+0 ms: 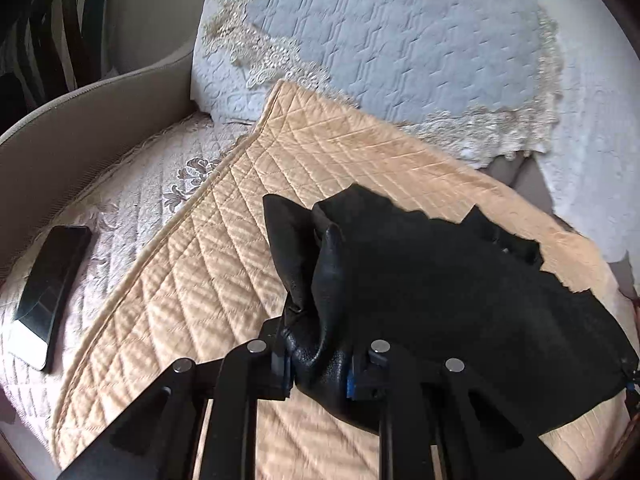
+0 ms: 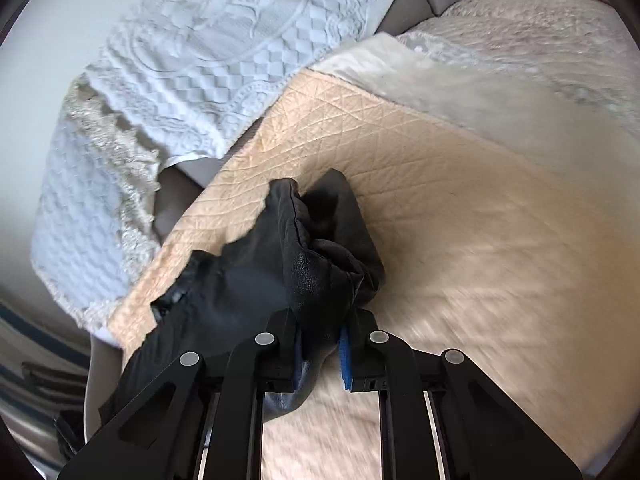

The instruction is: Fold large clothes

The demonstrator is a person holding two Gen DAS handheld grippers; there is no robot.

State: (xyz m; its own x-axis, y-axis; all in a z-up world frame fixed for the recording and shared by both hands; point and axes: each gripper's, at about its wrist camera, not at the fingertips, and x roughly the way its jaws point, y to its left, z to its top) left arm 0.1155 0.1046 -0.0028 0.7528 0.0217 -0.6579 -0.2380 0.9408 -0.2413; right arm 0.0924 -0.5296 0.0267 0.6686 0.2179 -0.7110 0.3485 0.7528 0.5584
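Note:
A black leather-like garment (image 1: 440,280) hangs stretched between my two grippers above a peach quilted cover (image 1: 208,248) on a sofa. My left gripper (image 1: 320,372) is shut on one bunched corner of it. In the right wrist view, my right gripper (image 2: 320,348) is shut on another bunched corner of the garment (image 2: 248,280), which sags to the left over the peach cover (image 2: 480,240). The blue pads (image 2: 345,356) show beside the pinched fabric.
A dark phone (image 1: 48,292) lies on the pale embroidered seat cover at the left. A white-blue quilted throw with lace trim (image 1: 400,48) drapes the sofa back. A white textured throw (image 2: 240,40) and a pale fluffy blanket (image 2: 460,92) lie behind the peach cover.

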